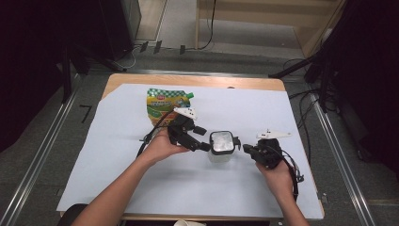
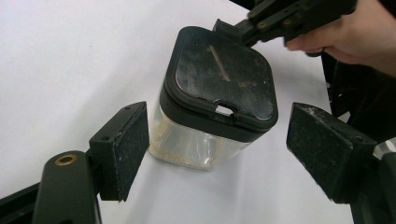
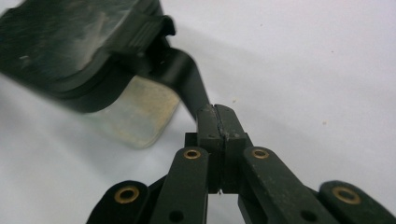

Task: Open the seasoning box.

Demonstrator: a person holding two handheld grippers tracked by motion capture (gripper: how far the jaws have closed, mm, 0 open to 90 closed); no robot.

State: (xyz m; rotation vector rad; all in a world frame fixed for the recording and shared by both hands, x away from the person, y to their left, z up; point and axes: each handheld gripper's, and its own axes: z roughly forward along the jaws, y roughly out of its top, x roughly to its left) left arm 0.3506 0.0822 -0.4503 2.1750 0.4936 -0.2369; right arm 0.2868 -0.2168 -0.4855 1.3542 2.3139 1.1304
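Bare white sheet [image 1: 141,179] around the jar [image 1: 221,146]; pouch [image 1: 165,104] stands behind.

I see a small square container [image 1: 221,147] with clear walls and a black lid [image 2: 219,77] standing upright on the white sheet, just right of the middle of the high view, its lid closed and scuffed with pale streaks. In the left gripper view it sits at the frame's center, a thin layer of pale, sandy residue showing through the walls near the bottom. A black handle-like strap [image 3: 187,79] juts from the lid's ribbed tab in the right gripper view, running down toward the frame's center.
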